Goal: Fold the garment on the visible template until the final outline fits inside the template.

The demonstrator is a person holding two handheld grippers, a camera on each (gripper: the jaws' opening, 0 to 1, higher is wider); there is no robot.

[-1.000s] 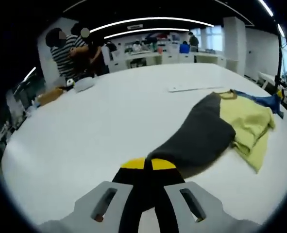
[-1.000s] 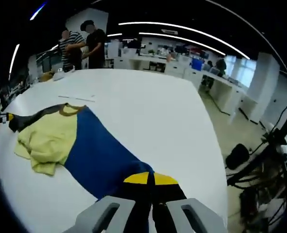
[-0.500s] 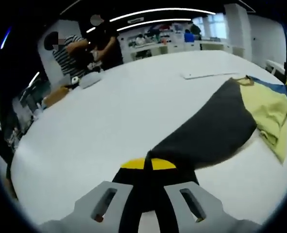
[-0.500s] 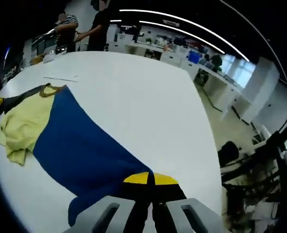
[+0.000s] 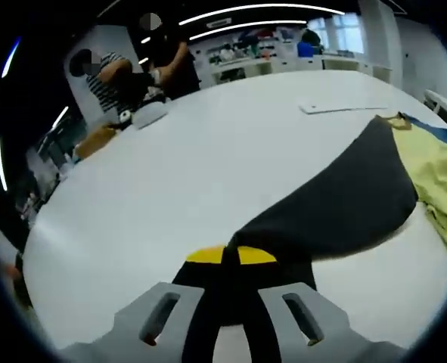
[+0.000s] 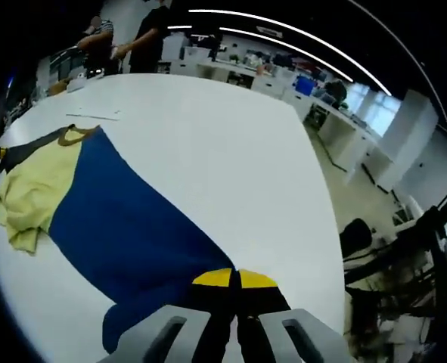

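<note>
A garment with a yellow body, a dark grey sleeve and a blue sleeve lies on the white table. In the left gripper view the grey sleeve (image 5: 336, 204) stretches from the yellow body (image 5: 439, 170) down to my left gripper (image 5: 231, 253), which is shut on its cuff. In the right gripper view the blue sleeve (image 6: 125, 219) runs from the yellow body (image 6: 34, 189) to my right gripper (image 6: 234, 276), shut on its end. The brown collar (image 6: 76, 136) faces the far side. A flat white template sheet (image 5: 336, 108) lies beyond the collar.
The white table (image 5: 208, 151) is wide and bare around the garment. Two people stand at its far edge (image 5: 125, 76) beside small objects (image 5: 147, 115). Right of the table in the right gripper view is floor with a chair (image 6: 359, 234) and cables.
Both sleeves are drawn out longer and flatter than a second ago, the grippers having pulled apart. The yellow body sits farther from each camera.
</note>
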